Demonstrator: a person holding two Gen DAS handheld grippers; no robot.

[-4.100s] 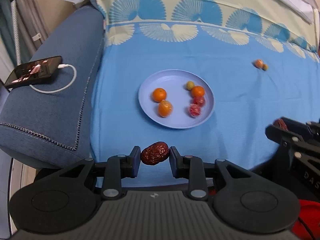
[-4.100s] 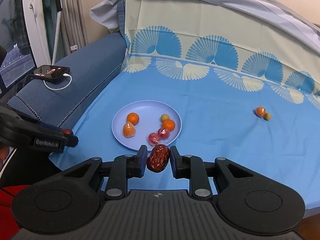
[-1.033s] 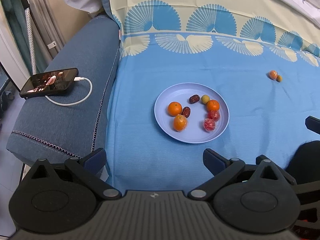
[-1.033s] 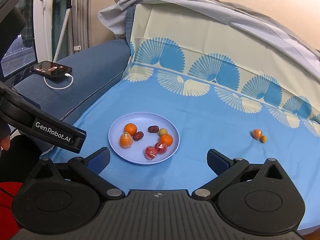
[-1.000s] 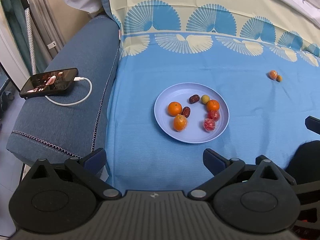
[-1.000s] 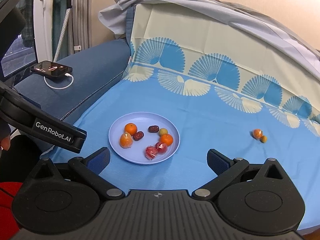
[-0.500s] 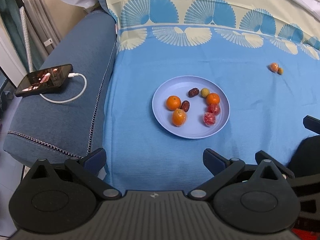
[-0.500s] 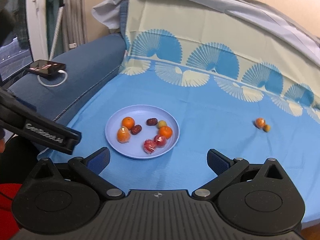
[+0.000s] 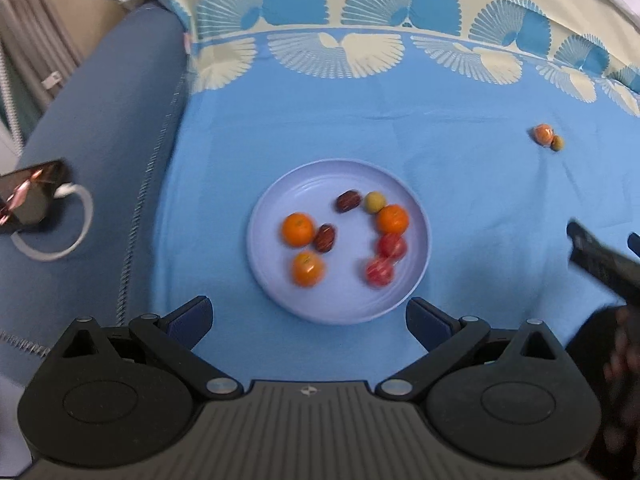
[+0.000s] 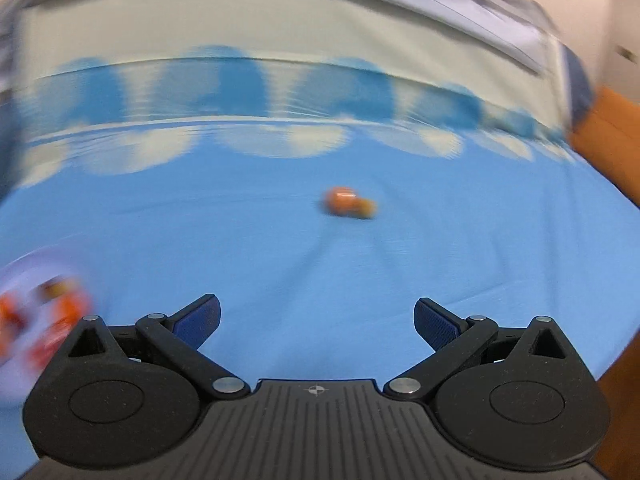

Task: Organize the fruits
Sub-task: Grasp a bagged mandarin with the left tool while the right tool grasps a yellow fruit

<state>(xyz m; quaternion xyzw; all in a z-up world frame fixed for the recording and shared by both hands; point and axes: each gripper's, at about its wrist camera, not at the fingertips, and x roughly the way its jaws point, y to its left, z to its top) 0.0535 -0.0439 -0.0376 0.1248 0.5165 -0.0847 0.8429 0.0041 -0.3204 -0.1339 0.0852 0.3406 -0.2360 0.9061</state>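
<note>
A lavender plate on the blue cloth holds several fruits: oranges, two dark dates, a small yellow-green fruit and red fruits. My left gripper is open and empty just before the plate's near rim. A small orange and a small brownish fruit lie together far right on the cloth. In the blurred right wrist view they lie ahead of my open, empty right gripper. The plate shows at its left edge.
A phone on a white cable lies on the blue sofa arm at left. The right gripper's black body shows at the right edge of the left wrist view. The patterned cloth rises up a backrest behind.
Both grippers earlier held dates; the dates now lie on the plate and both grippers are open. The right gripper has swung right toward the two loose fruits. The left has moved closer to the plate.
</note>
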